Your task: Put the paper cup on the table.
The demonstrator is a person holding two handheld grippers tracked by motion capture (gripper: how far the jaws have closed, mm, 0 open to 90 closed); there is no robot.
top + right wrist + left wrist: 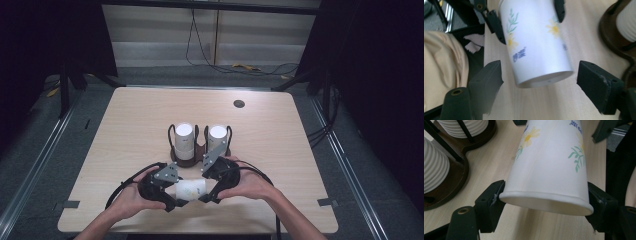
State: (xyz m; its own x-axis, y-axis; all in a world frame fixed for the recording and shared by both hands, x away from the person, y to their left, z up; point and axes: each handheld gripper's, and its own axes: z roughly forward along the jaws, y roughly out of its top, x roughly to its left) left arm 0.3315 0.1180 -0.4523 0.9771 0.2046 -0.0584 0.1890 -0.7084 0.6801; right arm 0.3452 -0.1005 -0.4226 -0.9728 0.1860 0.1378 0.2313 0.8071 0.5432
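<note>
The left gripper [544, 206] squeezed the paper cup [551, 167] by its rim, low over the tabletop [125, 130]. The right gripper [539, 80] sat around the cup's bottom, jaws not touching. The hand-over looked half done.

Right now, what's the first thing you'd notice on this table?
A white paper cup with painted yellow flowers, lying sideways near the table's front edge between two black grippers. The left gripper pinches its rim end, while the right gripper stands open around its base. Behind it, a dark wooden holder carries two stacks of ribbed white cups.
</note>
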